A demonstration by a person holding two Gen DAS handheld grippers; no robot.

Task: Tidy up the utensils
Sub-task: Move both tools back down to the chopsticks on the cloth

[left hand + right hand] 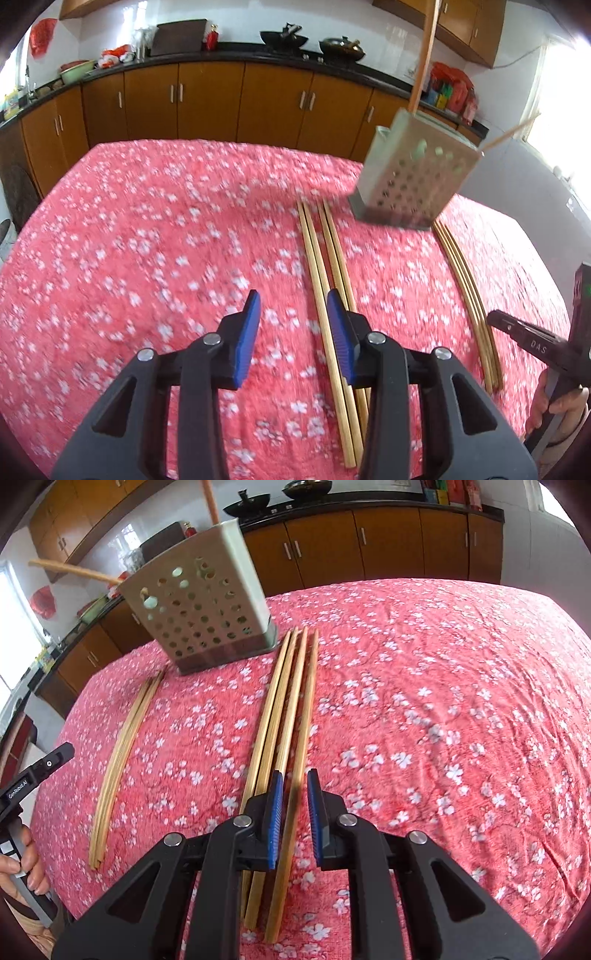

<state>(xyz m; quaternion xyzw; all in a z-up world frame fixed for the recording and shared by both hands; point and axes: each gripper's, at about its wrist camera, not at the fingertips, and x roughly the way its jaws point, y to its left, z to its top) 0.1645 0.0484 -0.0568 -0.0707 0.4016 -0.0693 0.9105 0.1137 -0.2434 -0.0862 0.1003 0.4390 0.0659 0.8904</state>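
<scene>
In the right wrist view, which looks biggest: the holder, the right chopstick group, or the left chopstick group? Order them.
1. Right chopstick group, though nearest the camera.
2. Holder.
3. Left chopstick group.

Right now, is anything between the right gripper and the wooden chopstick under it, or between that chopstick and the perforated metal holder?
Nothing visible blocks either. The right gripper is open around the outermost wooden chopstick; only red floral tablecloth lies toward the perforated metal holder.
</scene>
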